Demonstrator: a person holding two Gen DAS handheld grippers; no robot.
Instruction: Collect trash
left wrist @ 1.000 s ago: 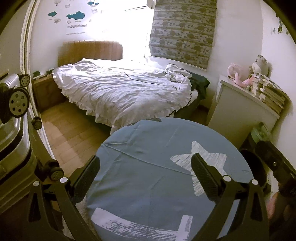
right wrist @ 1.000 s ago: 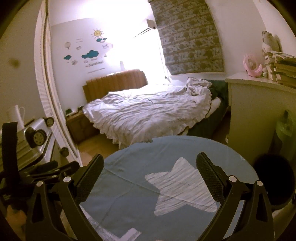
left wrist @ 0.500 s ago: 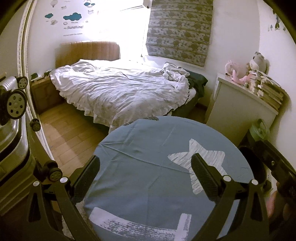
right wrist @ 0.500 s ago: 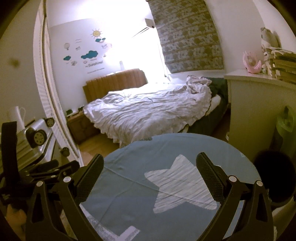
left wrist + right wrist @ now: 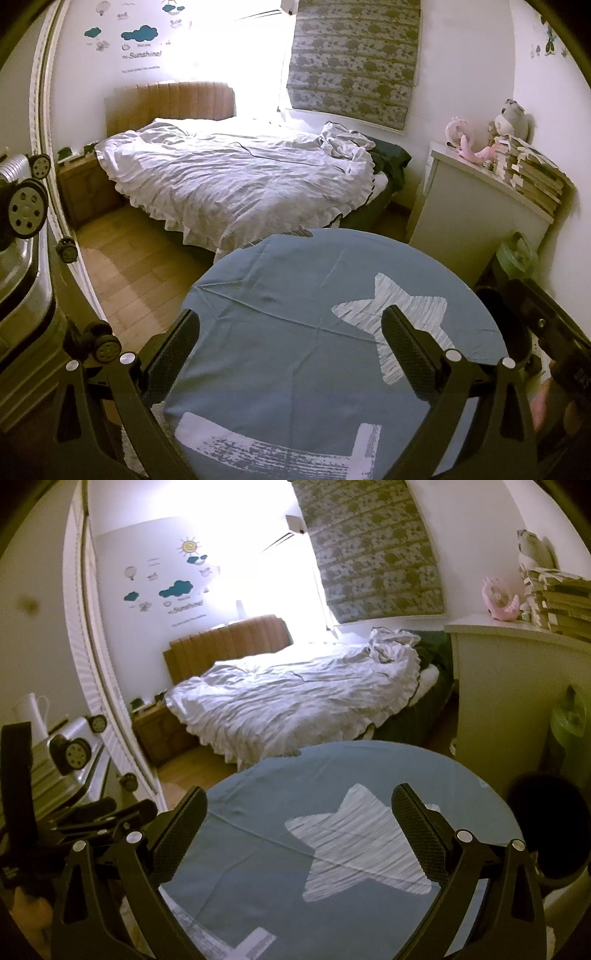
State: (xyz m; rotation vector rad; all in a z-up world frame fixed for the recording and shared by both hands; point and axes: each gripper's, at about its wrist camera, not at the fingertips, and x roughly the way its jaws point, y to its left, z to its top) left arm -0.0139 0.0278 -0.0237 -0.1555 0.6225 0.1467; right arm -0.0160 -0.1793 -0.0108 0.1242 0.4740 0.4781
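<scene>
Both hand-held grippers hover over a round desk (image 5: pixel 280 354) draped in a blue cloth. The left hand-held gripper (image 5: pixel 291 354) has its fingers spread wide apart with nothing between them, and the right hand-held gripper (image 5: pixel 299 834) is likewise spread wide and empty. No piece of trash can be made out on the cloth or the floor in either view, so its place and its long axis cannot be told.

The cloth carries a white brushed star (image 5: pixel 358 853), one point aimed away toward the bed, and white block strokes (image 5: pixel 273 446) at the near edge that cannot be read as letters.

Just beyond the desk stands a bed (image 5: pixel 240 181) with a rumpled white ruffled cover and a tan padded headboard (image 5: pixel 170 103). To the right, close beside the desk, is a white cabinet (image 5: pixel 476 218) topped with stacked books (image 5: pixel 532 173), plush toys (image 5: pixel 511 120) and a pink fan (image 5: pixel 498 600). A dark round bin (image 5: pixel 546 834) sits low at the desk's right edge, a green container (image 5: pixel 517 254) behind it. A silver suitcase (image 5: pixel 18 236) lies wheels up at the left.

Wall stickers show clouds, a sun and the word "Sunshine!" (image 5: pixel 142 55). A patterned blind (image 5: pixel 354 59) covers the window.
</scene>
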